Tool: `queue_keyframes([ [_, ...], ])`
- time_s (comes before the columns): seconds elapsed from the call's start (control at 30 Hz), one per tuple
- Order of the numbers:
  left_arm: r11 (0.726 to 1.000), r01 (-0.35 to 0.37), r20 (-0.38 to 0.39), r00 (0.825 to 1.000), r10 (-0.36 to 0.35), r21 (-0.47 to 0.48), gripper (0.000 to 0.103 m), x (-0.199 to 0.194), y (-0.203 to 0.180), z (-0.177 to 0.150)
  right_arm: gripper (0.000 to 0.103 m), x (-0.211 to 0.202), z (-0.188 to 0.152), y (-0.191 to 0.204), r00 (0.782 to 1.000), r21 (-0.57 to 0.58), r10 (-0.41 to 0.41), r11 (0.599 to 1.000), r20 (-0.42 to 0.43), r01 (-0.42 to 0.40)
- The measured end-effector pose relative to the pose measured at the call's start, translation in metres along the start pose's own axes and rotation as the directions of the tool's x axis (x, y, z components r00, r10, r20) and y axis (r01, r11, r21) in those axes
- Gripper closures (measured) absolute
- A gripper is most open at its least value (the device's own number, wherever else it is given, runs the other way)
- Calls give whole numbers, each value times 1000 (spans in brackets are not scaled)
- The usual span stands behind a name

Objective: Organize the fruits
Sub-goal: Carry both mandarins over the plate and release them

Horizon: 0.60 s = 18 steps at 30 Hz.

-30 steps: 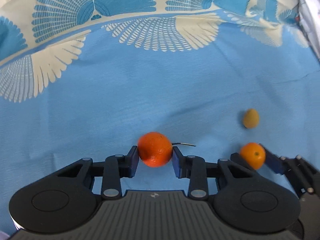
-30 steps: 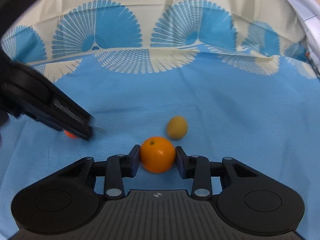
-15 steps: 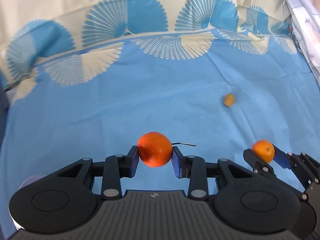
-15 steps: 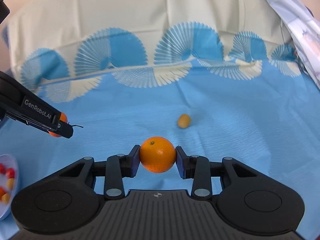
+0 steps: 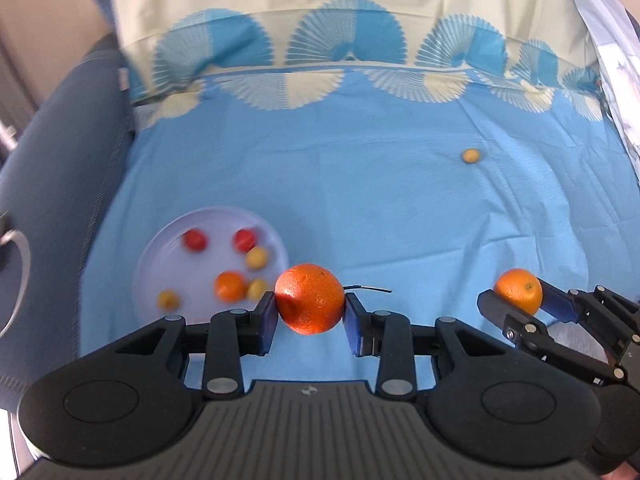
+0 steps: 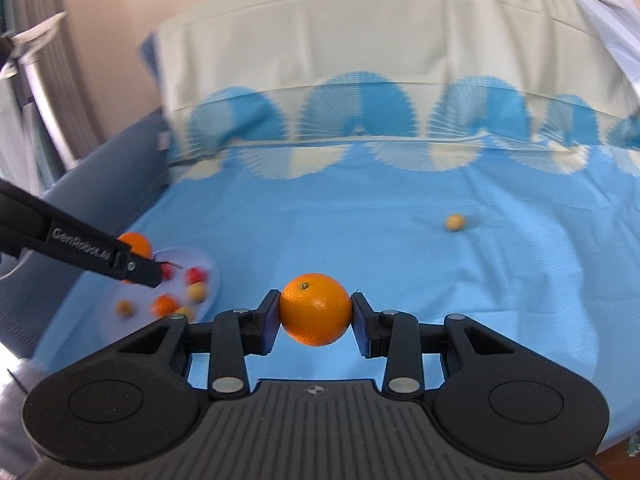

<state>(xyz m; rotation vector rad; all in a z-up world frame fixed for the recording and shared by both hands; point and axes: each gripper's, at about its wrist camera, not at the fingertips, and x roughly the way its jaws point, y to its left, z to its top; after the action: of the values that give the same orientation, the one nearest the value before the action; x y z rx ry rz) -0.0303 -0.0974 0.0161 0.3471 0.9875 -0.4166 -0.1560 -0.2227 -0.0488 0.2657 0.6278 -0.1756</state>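
My left gripper [image 5: 310, 312] is shut on a deep-orange tangerine [image 5: 309, 298] with a thin dark stem, held above the blue cloth just right of a white plate [image 5: 168, 248]. My right gripper [image 6: 316, 312] is shut on a lighter orange [image 6: 316, 309]; the left wrist view shows that orange [image 5: 519, 291] at the lower right. The plate [image 6: 210, 270] holds several small red, yellow and orange fruits. One small yellow fruit [image 5: 470, 155] lies alone on the cloth far to the right, and the right wrist view shows this yellow fruit [image 6: 455, 222] too.
A blue cloth [image 5: 360, 200] with a cream fan-patterned border covers the surface. A dark grey padded edge [image 5: 60, 152] runs along the left side. A pale patterned fabric [image 5: 612, 52] hangs at the right. A metal frame [image 6: 36, 80] stands at the far left.
Both grippers rose and drew back toward the left with their oranges still held. The plate of fruits came into view, and the lone yellow fruit now looks smaller and farther away.
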Motion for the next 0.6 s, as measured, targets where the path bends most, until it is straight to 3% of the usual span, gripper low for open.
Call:
queue_keyframes([
  [0.3,997,-13,33,999,15,-72,64,-49,44,-56,64,-44,-21,68,996,-119,84,989,8,-82],
  [0.6,993,-8,51,999,14,-118,64,-63,65,-75,64,-55,-28,100,994,-188,105,977,-12,-105],
])
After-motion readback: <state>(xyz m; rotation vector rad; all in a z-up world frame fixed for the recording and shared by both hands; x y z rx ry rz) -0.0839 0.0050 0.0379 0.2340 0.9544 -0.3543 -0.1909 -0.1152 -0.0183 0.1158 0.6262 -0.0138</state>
